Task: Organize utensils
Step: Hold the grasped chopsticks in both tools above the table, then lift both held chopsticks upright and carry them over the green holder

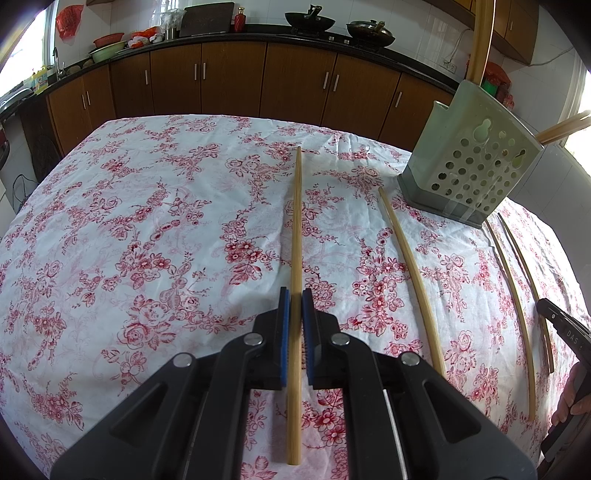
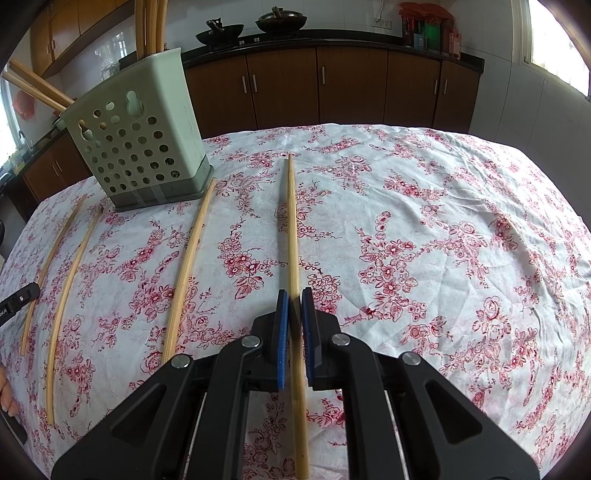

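Note:
My left gripper point(image 1: 296, 295) is shut on a long bamboo chopstick point(image 1: 296, 229) that runs straight ahead between the blue pads point(image 1: 283, 332) over the floral tablecloth. My right gripper point(image 2: 294, 295) is likewise shut on a chopstick point(image 2: 292, 221). A pale green perforated holder point(image 1: 469, 162) point(image 2: 140, 147) stands at the far side between the two grippers, with several chopsticks point(image 2: 151, 26) inside it. Loose chopsticks point(image 1: 410, 266) point(image 1: 517, 314) lie on the cloth between the grippers; they show in the right wrist view too point(image 2: 184, 266) point(image 2: 66, 295).
The other gripper's black tip shows at each frame's edge point(image 1: 557, 317) point(image 2: 20, 297), with a hand point(image 1: 572, 402) behind it. The tablecloth point(image 1: 147, 221) covers the whole table. Brown cabinets point(image 2: 351, 88) and a counter with woks point(image 1: 310, 20) lie beyond the table's far edge.

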`<state>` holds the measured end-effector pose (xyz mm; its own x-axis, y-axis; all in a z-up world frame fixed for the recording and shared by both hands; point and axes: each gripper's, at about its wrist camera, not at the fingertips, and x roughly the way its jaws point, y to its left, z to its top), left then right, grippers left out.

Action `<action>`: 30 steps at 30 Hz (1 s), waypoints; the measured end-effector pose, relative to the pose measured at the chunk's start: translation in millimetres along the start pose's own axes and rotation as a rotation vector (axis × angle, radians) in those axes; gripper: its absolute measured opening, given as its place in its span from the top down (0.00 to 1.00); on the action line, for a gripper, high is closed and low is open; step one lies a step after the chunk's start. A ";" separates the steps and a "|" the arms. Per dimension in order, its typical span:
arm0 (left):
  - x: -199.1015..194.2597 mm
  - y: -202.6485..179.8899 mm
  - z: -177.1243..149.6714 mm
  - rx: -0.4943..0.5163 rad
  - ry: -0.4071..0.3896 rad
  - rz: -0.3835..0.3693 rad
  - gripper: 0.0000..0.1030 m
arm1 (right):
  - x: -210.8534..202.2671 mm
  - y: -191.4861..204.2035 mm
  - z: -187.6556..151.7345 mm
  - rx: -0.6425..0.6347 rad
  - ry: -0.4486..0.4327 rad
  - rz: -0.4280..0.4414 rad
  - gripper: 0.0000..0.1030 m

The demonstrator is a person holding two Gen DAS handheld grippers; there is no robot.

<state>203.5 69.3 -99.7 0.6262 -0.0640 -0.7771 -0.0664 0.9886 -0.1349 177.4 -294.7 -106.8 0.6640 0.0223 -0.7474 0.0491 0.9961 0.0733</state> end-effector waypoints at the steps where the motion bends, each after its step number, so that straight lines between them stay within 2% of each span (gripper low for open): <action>1: -0.1 0.0 0.0 0.000 0.000 0.000 0.91 | 0.0 0.0 0.0 0.000 0.000 0.000 0.91; 14: -0.2 -0.2 -0.4 0.002 -0.001 0.001 0.91 | -0.2 -1.2 -0.2 0.004 0.000 0.004 0.91; 19: -7.7 -14.4 -11.1 0.112 0.007 0.057 0.91 | -7.0 3.5 -9.4 -0.020 0.001 0.002 0.91; 23: -12.3 -14.9 -16.7 0.121 0.007 0.055 0.92 | -11.0 0.8 -14.9 0.009 0.000 0.040 0.92; 25: -13.4 -17.5 -16.9 0.141 0.002 0.073 0.92 | -16.4 0.1 -14.0 -0.003 -0.027 0.014 0.92; 27: -25.3 -20.4 -15.8 0.159 -0.039 0.067 0.92 | -30.9 2.0 -10.5 -0.013 -0.083 0.024 0.92; 30: -57.8 -25.2 -5.8 0.169 -0.148 0.047 0.92 | -59.9 5.3 1.8 -0.024 -0.179 0.024 0.92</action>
<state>164.4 47.2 -54.9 0.7336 -0.0089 -0.6795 0.0248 0.9996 0.0137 139.2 -290.9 -60.4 0.7869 0.0327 -0.6163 0.0153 0.9972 0.0725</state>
